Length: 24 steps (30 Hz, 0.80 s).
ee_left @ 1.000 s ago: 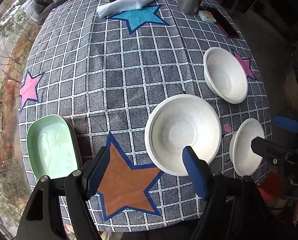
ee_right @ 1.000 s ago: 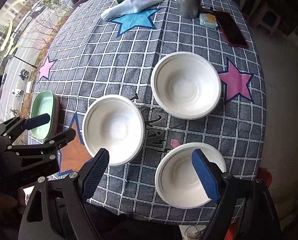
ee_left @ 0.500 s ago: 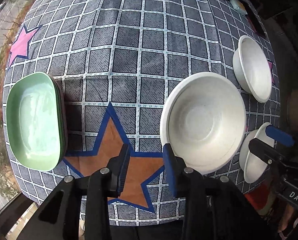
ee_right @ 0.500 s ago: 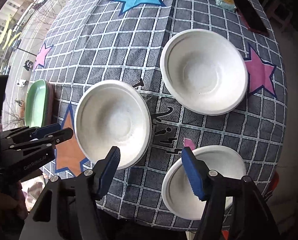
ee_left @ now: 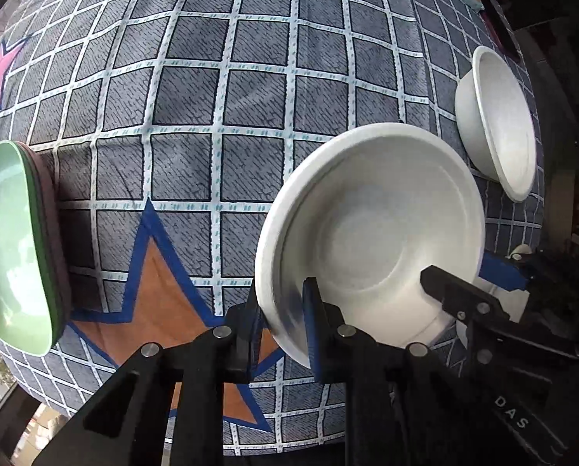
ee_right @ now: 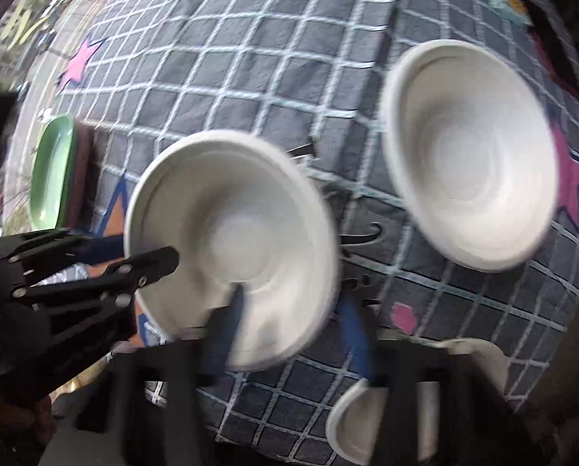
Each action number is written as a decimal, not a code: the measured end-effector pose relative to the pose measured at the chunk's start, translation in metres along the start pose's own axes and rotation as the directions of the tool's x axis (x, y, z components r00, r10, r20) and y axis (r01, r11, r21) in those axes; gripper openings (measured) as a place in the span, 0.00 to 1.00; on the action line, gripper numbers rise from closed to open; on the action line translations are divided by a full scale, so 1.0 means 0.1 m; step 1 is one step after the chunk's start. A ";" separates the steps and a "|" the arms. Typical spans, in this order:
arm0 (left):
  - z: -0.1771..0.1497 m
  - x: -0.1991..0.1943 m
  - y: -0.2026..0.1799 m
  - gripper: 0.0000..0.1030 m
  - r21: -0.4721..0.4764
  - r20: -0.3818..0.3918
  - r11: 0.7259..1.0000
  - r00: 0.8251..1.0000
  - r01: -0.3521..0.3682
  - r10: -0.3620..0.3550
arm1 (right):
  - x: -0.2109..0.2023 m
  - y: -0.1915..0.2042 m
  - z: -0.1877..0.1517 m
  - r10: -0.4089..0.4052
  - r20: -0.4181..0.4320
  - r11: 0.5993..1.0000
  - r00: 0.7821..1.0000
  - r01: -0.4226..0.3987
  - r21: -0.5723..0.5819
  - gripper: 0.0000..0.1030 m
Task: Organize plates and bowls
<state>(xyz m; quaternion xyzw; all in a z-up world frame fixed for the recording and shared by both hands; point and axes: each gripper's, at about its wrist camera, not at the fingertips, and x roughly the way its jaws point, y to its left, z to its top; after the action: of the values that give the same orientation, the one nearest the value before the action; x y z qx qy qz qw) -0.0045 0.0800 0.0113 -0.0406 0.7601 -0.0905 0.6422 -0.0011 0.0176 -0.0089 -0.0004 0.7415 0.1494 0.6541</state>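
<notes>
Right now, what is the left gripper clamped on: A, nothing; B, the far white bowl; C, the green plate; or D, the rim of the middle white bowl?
D: the left gripper has one finger inside and one outside the rim of the middle white bowl.

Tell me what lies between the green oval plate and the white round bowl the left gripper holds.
Only checked tablecloth with an orange star separates plate and bowl, in the left wrist view.
</notes>
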 end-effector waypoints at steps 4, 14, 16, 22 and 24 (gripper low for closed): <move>-0.03 -0.15 -0.09 0.20 0.018 0.040 1.000 0.999 0.011 -0.011 | -0.10 -0.13 -0.08 0.035 0.033 0.999 0.999 -0.036 0.037 0.20; -0.06 -0.83 -0.75 0.20 0.160 0.220 0.984 0.975 -0.075 0.038 | -0.90 -0.44 -0.30 0.010 0.246 0.995 0.969 -0.034 0.091 0.19; 0.06 -0.93 -0.92 0.20 0.188 0.241 0.979 0.970 -0.074 0.027 | -1.04 -0.55 -0.28 -0.016 0.280 0.991 0.960 -0.021 0.131 0.19; 0.58 -0.94 -1.25 0.64 0.246 0.256 0.964 0.966 -0.103 0.038 | -1.05 -1.06 -0.05 -0.061 0.274 0.959 0.960 -0.019 0.282 0.20; 0.65 -0.83 -1.31 0.76 0.219 0.283 0.957 0.951 -0.189 0.124 | -0.95 -1.16 0.05 -0.108 0.236 0.949 0.966 0.029 0.314 0.28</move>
<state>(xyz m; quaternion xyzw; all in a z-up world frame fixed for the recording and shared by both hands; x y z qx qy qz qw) 0.0668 -0.0394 0.1060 0.0875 0.6508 -0.1251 0.7437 0.0402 -0.1112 0.0574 0.0945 0.6667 0.0079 0.7393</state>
